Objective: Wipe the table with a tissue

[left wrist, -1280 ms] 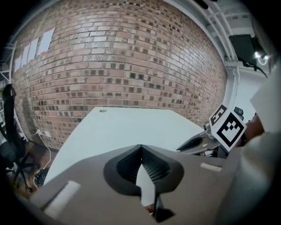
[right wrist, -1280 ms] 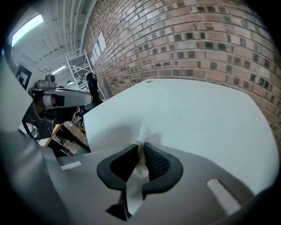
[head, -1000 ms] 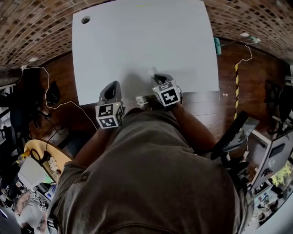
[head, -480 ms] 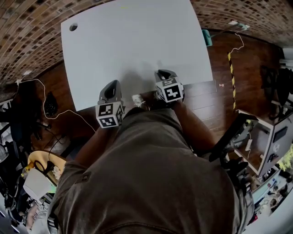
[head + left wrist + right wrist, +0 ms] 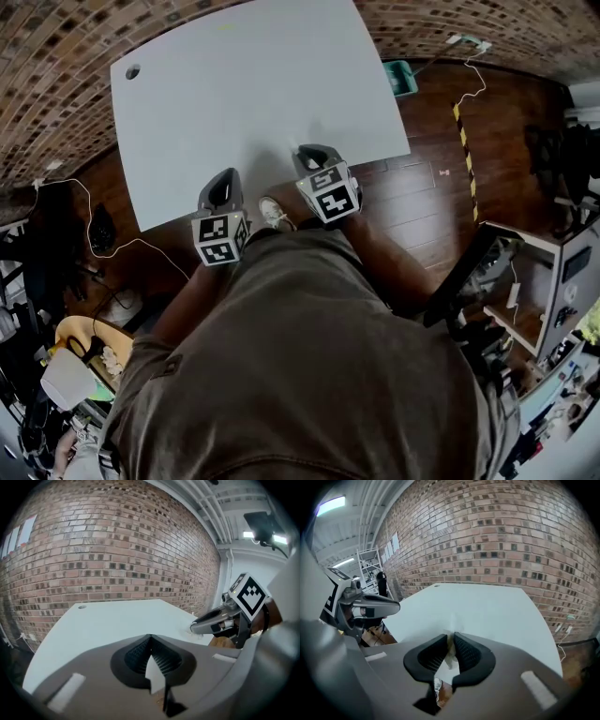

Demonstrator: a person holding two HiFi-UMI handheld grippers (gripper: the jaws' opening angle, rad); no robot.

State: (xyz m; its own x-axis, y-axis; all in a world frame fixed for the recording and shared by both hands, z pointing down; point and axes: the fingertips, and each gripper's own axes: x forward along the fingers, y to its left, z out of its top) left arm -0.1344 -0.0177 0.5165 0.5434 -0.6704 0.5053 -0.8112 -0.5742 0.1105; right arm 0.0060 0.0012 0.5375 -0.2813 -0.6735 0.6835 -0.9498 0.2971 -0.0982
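The white table [image 5: 244,84] fills the upper part of the head view. My right gripper [image 5: 309,152] rests over its near edge, shut on a crumpled white tissue [image 5: 450,654] that shows between the ribbed pads in the right gripper view. From the head view the tissue is hidden under the gripper. My left gripper [image 5: 223,180] is at the near edge to the left, shut with nothing between its pads [image 5: 150,641]. In the left gripper view the right gripper [image 5: 194,628] lies low on the tabletop to the right.
A round cable hole [image 5: 132,71] sits in the table's far left corner. A brick wall [image 5: 108,550] backs the table. On the wooden floor are a teal bin [image 5: 401,77] to the right and cables [image 5: 89,248] to the left. My shoe [image 5: 273,213] shows between the grippers.
The head view has swung, so the table sits further left and more tilted. Both grippers stay at the near edge; the right one has come slightly nearer the left one.
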